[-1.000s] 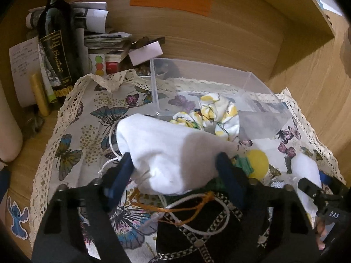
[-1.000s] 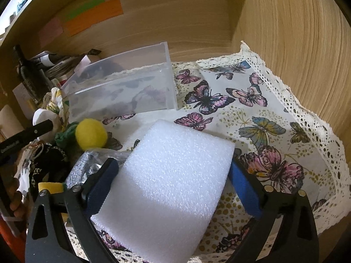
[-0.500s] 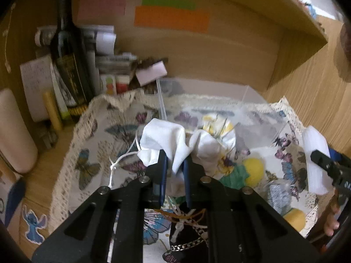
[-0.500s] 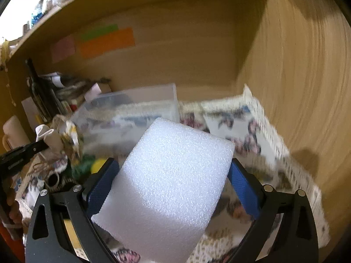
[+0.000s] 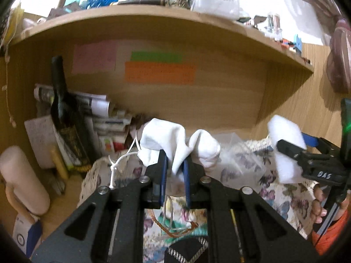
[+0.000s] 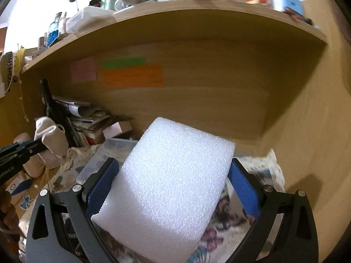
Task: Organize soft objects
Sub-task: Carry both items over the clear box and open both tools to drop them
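Observation:
My left gripper (image 5: 174, 168) is shut on a white cloth pouch (image 5: 164, 140) with a drawstring and holds it raised above the butterfly cloth (image 5: 291, 199). The pouch also shows at the left of the right wrist view (image 6: 51, 140). My right gripper (image 6: 173, 182) is shut on a white foam block (image 6: 171, 186) and holds it up in the air. The foam block shows at the right of the left wrist view (image 5: 285, 146). A clear plastic box (image 5: 239, 160) stands on the cloth behind both; its rim shows in the right wrist view (image 6: 98, 160).
A dark wine bottle (image 5: 63, 118) and stacked papers (image 5: 96, 109) stand at the back left. A wooden shelf (image 5: 153, 19) overhangs the alcove. A black pouch (image 5: 186, 252) and orange cord (image 5: 175, 230) lie on the cloth below my left gripper. A white roll (image 5: 24, 182) lies at far left.
My left gripper closed on the white pouch and lifted it. My right gripper lifted the foam block off the cloth. Both views have tilted upward toward the shelf.

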A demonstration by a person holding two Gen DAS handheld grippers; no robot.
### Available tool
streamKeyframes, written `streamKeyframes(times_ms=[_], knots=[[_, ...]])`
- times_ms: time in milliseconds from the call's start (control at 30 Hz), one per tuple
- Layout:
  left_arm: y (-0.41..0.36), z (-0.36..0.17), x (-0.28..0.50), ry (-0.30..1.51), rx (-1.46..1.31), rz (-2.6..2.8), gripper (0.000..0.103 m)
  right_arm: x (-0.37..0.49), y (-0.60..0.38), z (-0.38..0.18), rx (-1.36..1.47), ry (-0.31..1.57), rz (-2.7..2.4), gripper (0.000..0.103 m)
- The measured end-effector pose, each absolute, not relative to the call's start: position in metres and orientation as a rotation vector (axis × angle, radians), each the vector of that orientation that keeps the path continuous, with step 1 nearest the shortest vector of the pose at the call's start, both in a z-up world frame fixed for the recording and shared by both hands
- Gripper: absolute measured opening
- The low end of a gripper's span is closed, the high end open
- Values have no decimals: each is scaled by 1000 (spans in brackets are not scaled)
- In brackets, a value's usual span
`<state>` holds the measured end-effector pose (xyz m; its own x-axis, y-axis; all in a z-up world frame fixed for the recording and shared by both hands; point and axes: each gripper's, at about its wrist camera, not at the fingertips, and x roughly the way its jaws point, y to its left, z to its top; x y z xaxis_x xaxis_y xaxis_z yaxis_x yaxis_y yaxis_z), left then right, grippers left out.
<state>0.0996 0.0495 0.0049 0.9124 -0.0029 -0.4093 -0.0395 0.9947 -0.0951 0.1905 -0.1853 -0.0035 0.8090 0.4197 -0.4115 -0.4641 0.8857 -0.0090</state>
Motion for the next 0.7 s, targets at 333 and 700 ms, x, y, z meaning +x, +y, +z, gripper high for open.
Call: streamKeyframes(times_ms=[333, 700], knots=[[45, 21, 157, 434, -57, 11, 13, 246, -137, -18, -143, 502, 549, 98], [48, -29, 230, 611, -18, -8, 13, 285, -111, -64, -211, 664, 547, 98]])
